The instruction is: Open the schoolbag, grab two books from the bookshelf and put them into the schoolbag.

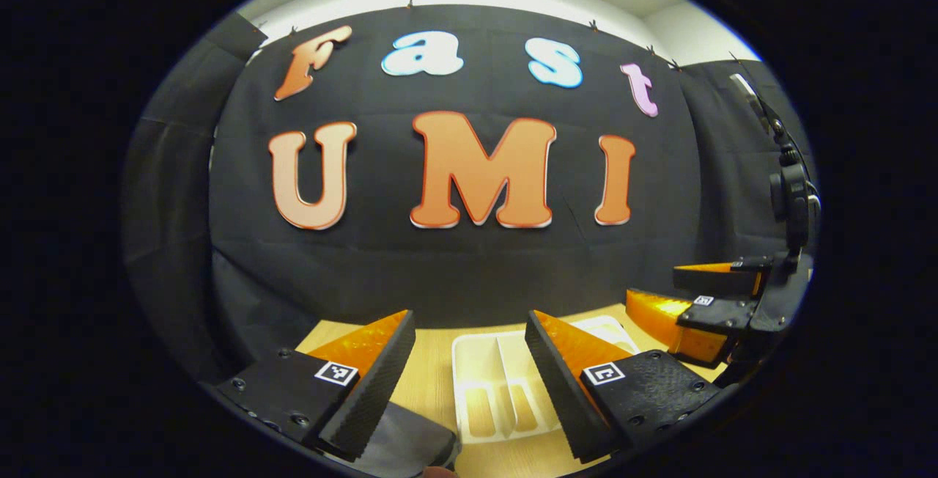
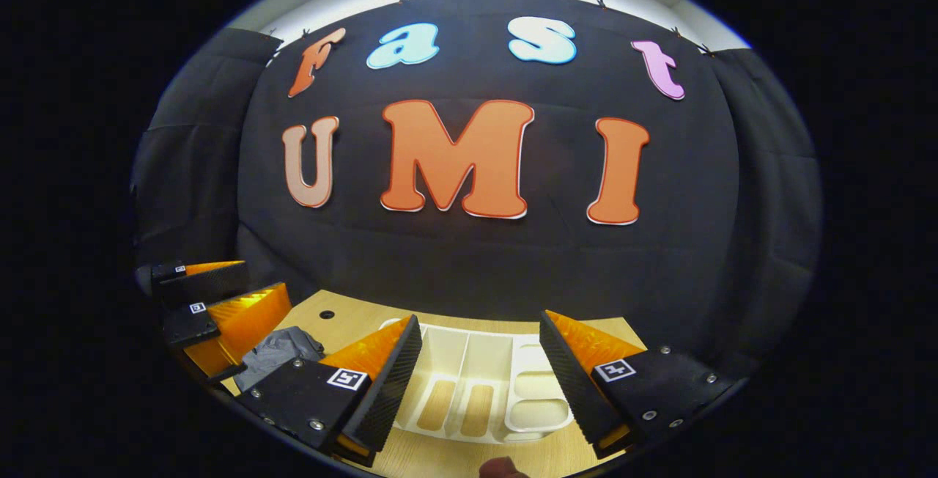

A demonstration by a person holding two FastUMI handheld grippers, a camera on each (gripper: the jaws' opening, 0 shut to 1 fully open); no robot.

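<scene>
Both the left gripper (image 1: pixel 469 372) and right gripper (image 2: pixel 480 375) hover agape over the white bookshelf (image 2: pixel 476 383), the grey schoolbag (image 2: pixel 282 353) beside it unopened, risking books arriving before the zip is undone.

Light wooden table (image 2: pixel 344 320), pale grain, reaching back to the black cloth wall. Small round dark hole (image 2: pixel 327 314) in the top, toward the far left in the right gripper view. On the table, a white plastic rack (image 2: pixel 484 383) with upright dividers making several narrow compartments and slots in its floor through which the wood shows; same rack (image 1: pixel 498 383) near the middle in the left gripper view. Beside it, to the left, a grey soft bag (image 2: pixel 282 350) lying crumpled on the wood, seen also at the lower edge (image 1: pixel 410 441) in the left gripper view.
</scene>
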